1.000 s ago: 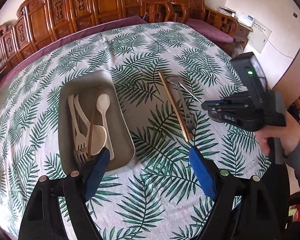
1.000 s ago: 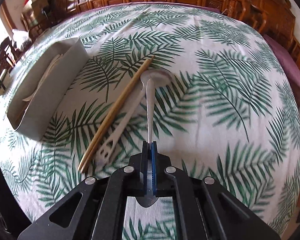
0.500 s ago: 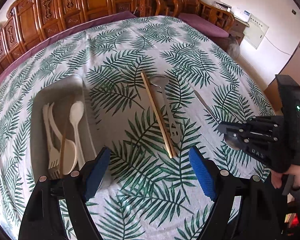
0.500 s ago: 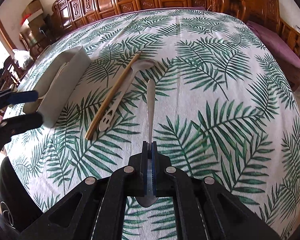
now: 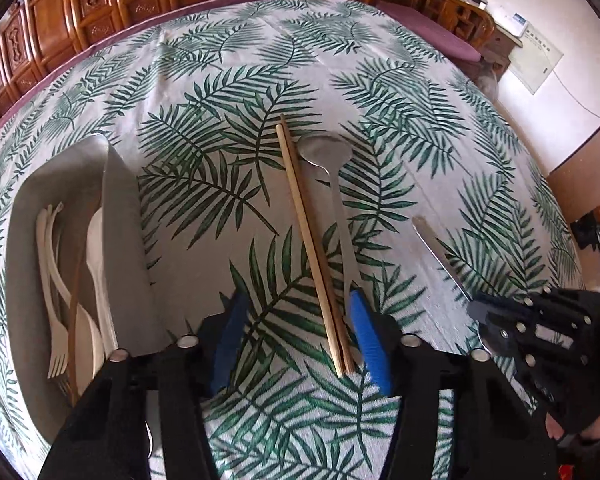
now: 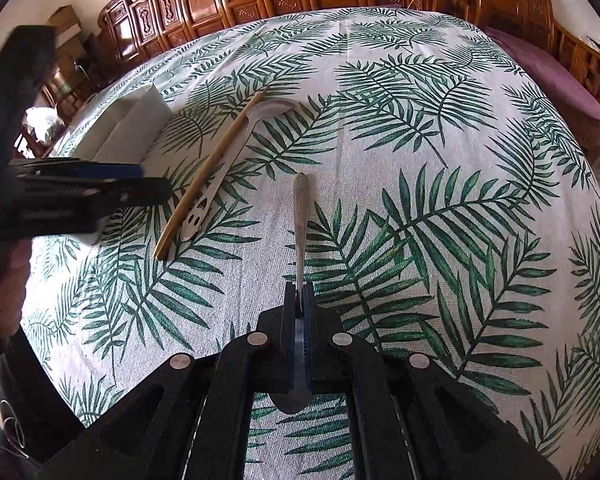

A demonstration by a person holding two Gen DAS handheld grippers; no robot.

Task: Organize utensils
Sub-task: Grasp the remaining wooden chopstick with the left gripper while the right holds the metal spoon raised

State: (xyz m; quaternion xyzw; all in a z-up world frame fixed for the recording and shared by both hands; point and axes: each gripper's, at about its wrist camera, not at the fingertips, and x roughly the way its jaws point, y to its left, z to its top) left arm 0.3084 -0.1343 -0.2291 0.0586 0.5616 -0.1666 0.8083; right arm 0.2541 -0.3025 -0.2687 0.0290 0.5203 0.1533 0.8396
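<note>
Right gripper jaws clamping thin, stiff, slippery metal utensil near its bowl; left gripper jaws gaping, straddling chopsticks.

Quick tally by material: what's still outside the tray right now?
Wood: 1, the chopstick pair.
Metal: 2, the spoon on the cloth and the utensil in the right gripper.
Total: 3.

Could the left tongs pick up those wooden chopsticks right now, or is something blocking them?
Probably yes. The left tongs are open, and the near ends of the chopsticks already lie between the blue pads. The metal spoon lies right beside them, so it might get pinched too.
</note>
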